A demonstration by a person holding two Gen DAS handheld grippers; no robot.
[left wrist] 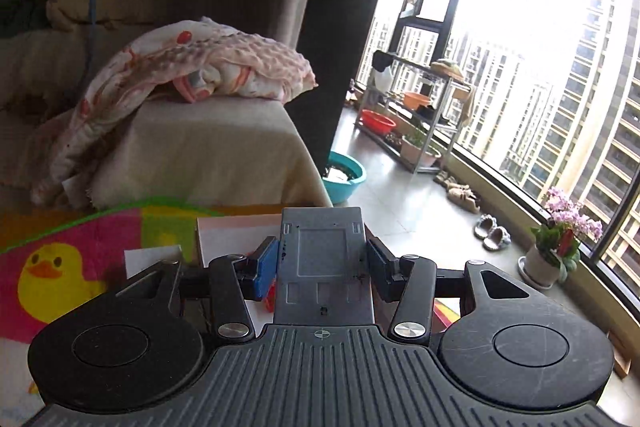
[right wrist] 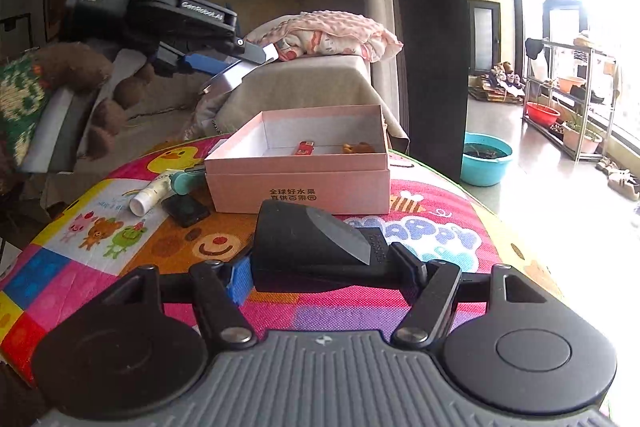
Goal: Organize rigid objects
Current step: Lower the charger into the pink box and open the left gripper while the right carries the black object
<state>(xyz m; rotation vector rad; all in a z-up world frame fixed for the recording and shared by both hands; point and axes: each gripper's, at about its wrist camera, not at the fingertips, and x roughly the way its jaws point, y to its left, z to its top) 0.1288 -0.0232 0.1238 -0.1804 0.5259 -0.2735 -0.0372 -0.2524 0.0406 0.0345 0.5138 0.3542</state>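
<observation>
**Grippers each clamped on a rigid object above the play mat**

Jaws of left gripper (left wrist: 322,269) pinching a flat grey plastic plate (left wrist: 323,263), blue pad (left wrist: 267,267) pressed to one edge, dark pad to the other. Plate lying lengthwise between the fingers, jutting forward past the tips. Seen from the right wrist, same gripper (right wrist: 256,57) raised high at upper left, well above the mat, plate (right wrist: 230,77) slanting down and forward from its tips.

Jaws of right gripper (right wrist: 320,267) pinching a black wedge-shaped object (right wrist: 308,239) with a slanted grey face; blue pad (right wrist: 240,281) against its left side, dark finger against its right. Held low over the colourful play mat (right wrist: 420,239), just in front of a pink box (right wrist: 300,183).

Box open-topped, white inside, resting on the mat, printed characters on its front wall. Inside: a small red item (right wrist: 305,148) and a small brown item (right wrist: 359,147), apart from each other on the floor of the box.

Left of the box, on the mat: a white tube (right wrist: 150,195), a teal-handled tool (right wrist: 188,181) touching the tube, and a dark flat square device (right wrist: 185,209) just in front of both.

Beyond the mat: a beige covered seat (right wrist: 304,87) with a pink blanket (right wrist: 332,35) heaped on top. Brown plush toy (right wrist: 80,71) at far left. Teal basin (right wrist: 486,157) on the floor to the right, near a metal rack holding a red basin (right wrist: 542,113). Potted pink flowers (left wrist: 560,239) by the window in the left wrist view.
</observation>
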